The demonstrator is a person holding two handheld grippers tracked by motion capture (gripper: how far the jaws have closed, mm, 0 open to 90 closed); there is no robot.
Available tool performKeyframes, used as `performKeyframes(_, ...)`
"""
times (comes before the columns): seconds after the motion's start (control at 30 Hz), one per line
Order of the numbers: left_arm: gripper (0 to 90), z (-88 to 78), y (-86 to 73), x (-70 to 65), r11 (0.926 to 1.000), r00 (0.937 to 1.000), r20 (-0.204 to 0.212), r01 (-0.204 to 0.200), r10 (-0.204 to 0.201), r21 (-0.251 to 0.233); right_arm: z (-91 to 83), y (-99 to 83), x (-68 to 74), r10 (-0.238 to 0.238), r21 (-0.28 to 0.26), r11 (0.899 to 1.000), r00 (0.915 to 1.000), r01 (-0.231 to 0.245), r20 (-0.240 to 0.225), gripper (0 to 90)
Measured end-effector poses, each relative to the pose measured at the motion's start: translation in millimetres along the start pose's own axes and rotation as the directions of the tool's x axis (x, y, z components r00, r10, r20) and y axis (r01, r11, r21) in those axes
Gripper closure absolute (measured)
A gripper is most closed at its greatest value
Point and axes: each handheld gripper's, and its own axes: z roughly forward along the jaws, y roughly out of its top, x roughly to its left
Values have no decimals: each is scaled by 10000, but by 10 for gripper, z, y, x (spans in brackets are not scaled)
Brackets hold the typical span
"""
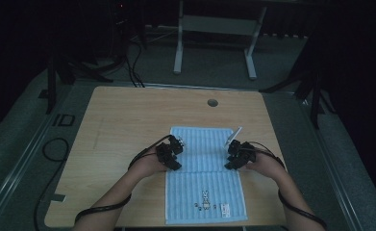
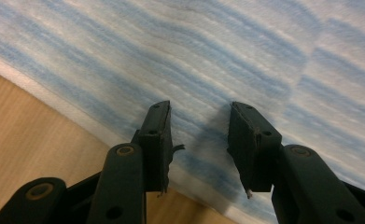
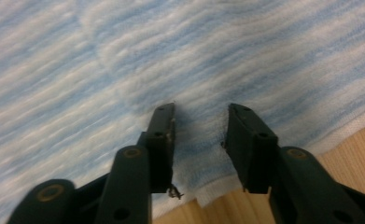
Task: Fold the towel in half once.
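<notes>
Nearest to us, our forearms come in from the bottom edge of the high view, a black cable looping round each. Just beyond the near edge of the table begins the blue striped towel, lying flat along the right half of the wood, with a small rabbit print and a label near its close end.

At the towel's middle we hold the left hand-held gripper over its left edge and the right hand-held gripper over its right edge, the two well apart with the cloth between them. In the left gripper view the jaws stand partly apart above the towel, nothing pinched between them, with the white hem and bare wood at the lower left. In the right gripper view the jaws are likewise parted over the towel, the hem just below them; no cloth is gripped.

Beyond the grippers the towel's far right corner is turned up. Farther on, a round hole sits in the table, and white desk legs stand on the floor behind.
</notes>
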Motion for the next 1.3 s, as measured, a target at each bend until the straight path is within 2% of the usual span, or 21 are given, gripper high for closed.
performKeyframes(0.07,553,-76,14,23,10000,9999,-129,-70,69,-59,-94,5,9,-201,-255,9995,9997,199,-99,588)
performKeyframes(0.17,543,-210,73,157,9992,9982,-515,310,-323,-246,-287,46,-38,-369,-618,9974,9991,381,204,587)
performKeyframes(0.27,520,-293,159,342,9969,9948,-737,674,-702,-403,-419,127,-188,-220,-757,9968,9983,261,538,587)
performKeyframes(0.37,520,-293,253,547,9919,9876,-975,1197,-1234,-433,-461,235,-370,45,-802,9968,9970,18,778,587)
performKeyframes(0.43,519,-254,310,664,9894,9837,-1108,1369,-1416,-491,-440,306,-500,206,-727,9973,9948,-134,1000,584)
performKeyframes(0.47,509,-225,336,720,9868,9800,-1194,1546,-1593,-482,-419,340,-566,291,-603,9979,9927,-222,1175,574)
performKeyframes(0.5,497,-195,358,780,9832,9763,-1165,1804,-1824,-270,-396,370,-624,355,-526,9982,9906,-287,1317,571)
performKeyframes(0.57,496,-130,397,886,9766,9659,-1446,2142,-2147,-192,-345,424,-722,524,-482,9978,9905,-466,1270,572)
performKeyframes(0.63,496,-84,420,955,9753,9670,-1272,2187,-2207,-299,-278,474,-802,486,-299,9986,9879,-446,1470,571)
performKeyframes(0.7,494,-26,455,1013,9757,9654,-1418,2172,-2190,-277,-202,517,-861,448,70,9989,9857,-466,1626,566)
performKeyframes(0.77,463,24,490,1061,9760,9680,-1251,2153,-2178,-326,-127,540,-938,603,226,9977,9870,-644,1492,562)
performKeyframes(0.87,463,101,536,1092,9761,9672,-1314,2164,-2172,-204,-5,525,-1055,1052,289,9935,9861,-1097,1288,548)
performKeyframes(0.93,463,145,550,1104,9770,9677,-1345,2118,-2132,-252,82,484,-1132,1438,511,9871,9808,-1516,1316,544)
performKeyframes(1.0,463,192,558,1113,9768,9691,-1226,2134,-2143,-203,115,458,-1162,1559,550,9849,9792,-1641,1298,543)
performKeyframes(1.03,463,213,561,1114,9774,9698,-1232,2108,-2107,-123,150,414,-1197,1918,402,9797,9764,-1965,993,548)
performKeyframes(1.07,463,243,561,1108,9783,9701,-1293,2071,-2055,-12,149,402,-1208,1997,341,9785,9758,-2034,895,551)
performKeyframes(1.1,464,275,557,1103,9786,9713,-1244,2057,-2029,104,148,392,-1211,2043,300,9778,9753,-2074,837,571)
performKeyframes(1.2,475,280,541,1095,9741,9690,-995,2257,-2262,-159,147,387,-1201,2003,258,9789,9770,-2026,729,618)
performKeyframes(1.3,583,275,532,1070,9759,9727,-789,2166,-2181,-262,150,441,-1147,1776,567,9818,9821,-1812,630,772)
